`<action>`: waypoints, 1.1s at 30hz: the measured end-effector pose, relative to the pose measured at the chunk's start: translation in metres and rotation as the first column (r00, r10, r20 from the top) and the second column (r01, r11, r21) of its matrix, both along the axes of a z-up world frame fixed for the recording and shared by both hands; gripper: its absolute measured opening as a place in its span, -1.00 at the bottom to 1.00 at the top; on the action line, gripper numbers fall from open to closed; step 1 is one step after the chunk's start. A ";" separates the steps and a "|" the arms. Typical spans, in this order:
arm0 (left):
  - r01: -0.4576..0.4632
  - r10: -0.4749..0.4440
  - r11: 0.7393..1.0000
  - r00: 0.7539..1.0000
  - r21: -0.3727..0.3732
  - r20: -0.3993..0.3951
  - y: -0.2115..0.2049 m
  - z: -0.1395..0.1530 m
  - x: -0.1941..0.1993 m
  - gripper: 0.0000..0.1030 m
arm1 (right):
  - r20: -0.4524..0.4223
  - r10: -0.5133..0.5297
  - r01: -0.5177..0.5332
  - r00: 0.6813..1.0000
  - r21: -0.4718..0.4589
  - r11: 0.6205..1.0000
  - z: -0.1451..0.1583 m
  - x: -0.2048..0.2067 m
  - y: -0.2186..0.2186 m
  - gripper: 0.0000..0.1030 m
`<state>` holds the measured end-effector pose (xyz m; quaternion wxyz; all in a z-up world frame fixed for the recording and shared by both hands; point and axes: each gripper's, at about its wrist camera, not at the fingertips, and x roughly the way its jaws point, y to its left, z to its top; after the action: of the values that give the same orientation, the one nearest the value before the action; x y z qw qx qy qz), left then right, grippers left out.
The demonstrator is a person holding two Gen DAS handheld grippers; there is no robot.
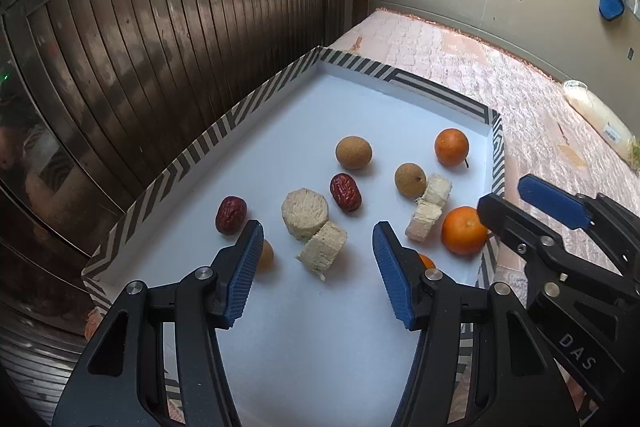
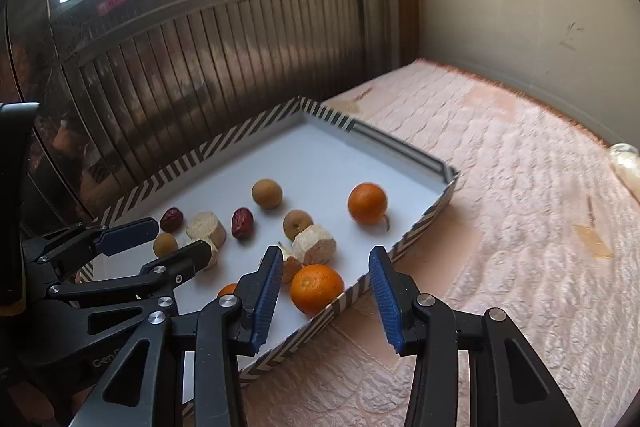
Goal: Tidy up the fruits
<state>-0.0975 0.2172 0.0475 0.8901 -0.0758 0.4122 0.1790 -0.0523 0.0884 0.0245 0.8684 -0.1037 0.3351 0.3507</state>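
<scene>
Behind the left claw (image 1: 318, 259), a longan (image 1: 266, 255) half hides

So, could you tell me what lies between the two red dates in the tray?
In the left wrist view, a pale octagonal cake sits between the left date and the right date, slightly nearer the camera.

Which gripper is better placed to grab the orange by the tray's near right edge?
Right. The right gripper is open with that orange straight ahead between its fingers; the left gripper points at the pale chunks.
</scene>
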 end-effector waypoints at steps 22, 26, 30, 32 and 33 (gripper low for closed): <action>0.012 -0.013 1.000 0.998 0.014 0.068 -0.021 0.024 -0.013 0.11 | 0.062 -0.034 0.031 0.998 0.048 0.998 0.019 -0.023 -0.030 -0.05; 0.016 -0.017 1.000 0.997 0.018 0.072 -0.025 0.027 -0.015 0.11 | 0.072 -0.038 0.035 0.997 0.045 0.998 0.022 -0.026 -0.034 -0.05; 0.014 -0.016 1.000 0.997 0.019 0.075 -0.027 0.028 -0.016 0.11 | 0.065 -0.040 0.037 0.997 0.047 0.998 0.022 -0.026 -0.036 -0.04; 0.012 -0.013 1.000 0.997 0.023 0.076 -0.028 0.029 -0.016 0.11 | 0.062 -0.041 0.038 0.997 0.048 0.998 0.022 -0.025 -0.037 -0.04; 0.010 -0.012 1.000 0.997 0.023 0.077 -0.028 0.030 -0.016 0.11 | 0.061 -0.040 0.037 0.997 0.048 0.998 0.022 -0.025 -0.037 -0.04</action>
<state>-0.1137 0.1891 0.0771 0.9071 -0.0702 0.3759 0.1756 -0.0775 0.0514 0.0463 0.8871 -0.0875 0.3015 0.3384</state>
